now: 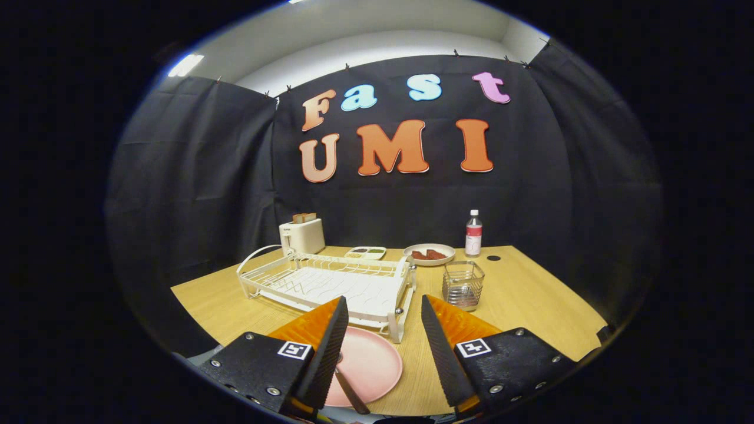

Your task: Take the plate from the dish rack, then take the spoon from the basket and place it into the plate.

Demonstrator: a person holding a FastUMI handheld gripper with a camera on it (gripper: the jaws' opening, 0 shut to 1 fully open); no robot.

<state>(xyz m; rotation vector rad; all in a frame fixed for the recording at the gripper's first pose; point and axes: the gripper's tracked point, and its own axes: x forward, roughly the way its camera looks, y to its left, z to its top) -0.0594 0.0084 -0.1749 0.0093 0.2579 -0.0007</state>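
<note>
A pink plate (371, 362) lies flat on the wooden table (530, 306), just in front of the white dish rack (330, 282) and low between my fingers, nearer the left one. A spoon (351, 391) rests on the plate beside the left finger, its dark handle reaching over the near rim; its bowl is partly hidden by that finger. The wire mesh basket (463, 285) stands just right of the rack, ahead of the right finger, and looks empty. My gripper (383, 300) hangs above the plate, open, with nothing between the fingers.
At the back of the table stand a cream toaster (302, 234), a small divided dish (366, 252), a plate with food (429, 254) and a bottle (473, 233). Black cloth walls close in the table on three sides.
</note>
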